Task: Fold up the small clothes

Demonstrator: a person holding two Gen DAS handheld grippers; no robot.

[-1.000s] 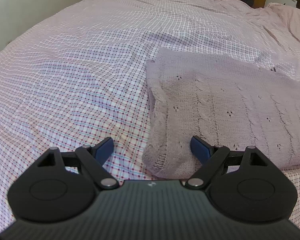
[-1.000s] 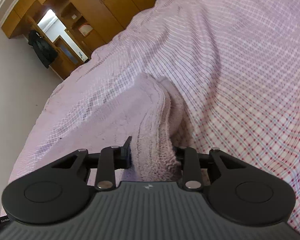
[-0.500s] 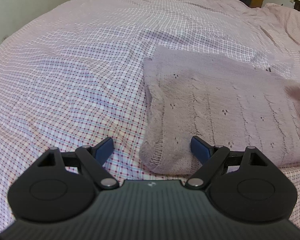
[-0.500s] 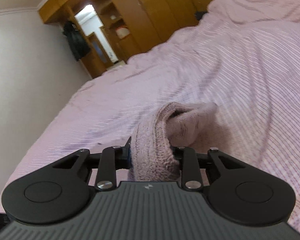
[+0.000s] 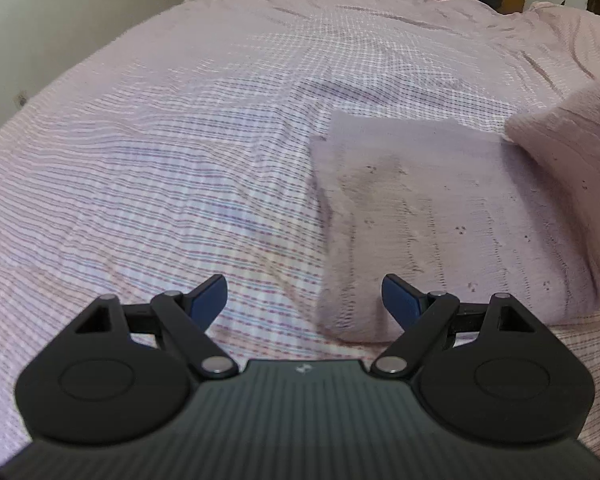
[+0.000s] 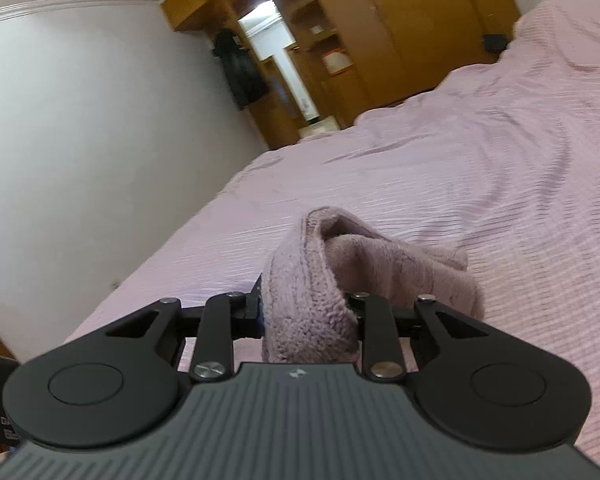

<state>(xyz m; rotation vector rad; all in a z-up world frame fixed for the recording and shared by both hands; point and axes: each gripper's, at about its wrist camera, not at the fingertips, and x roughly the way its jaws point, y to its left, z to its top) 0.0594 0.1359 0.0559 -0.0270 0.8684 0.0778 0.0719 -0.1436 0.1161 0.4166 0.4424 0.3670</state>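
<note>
Right claw (image 6: 308, 316) is clamped on a bunched edge of the knit (image 5: 440, 216), lifting it to carry that side over for a fold. Left claw (image 5: 304, 300) hangs wide and empty above the near corner on the bed (image 5: 180, 160). Since a second ago, the raised flap has entered the left view's right edge.

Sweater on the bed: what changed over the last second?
The right gripper, shut on the sweater, has lifted its edge up and over toward the middle, and now shows at the right of the left view. The left gripper stayed open and empty by the near corner.
</note>
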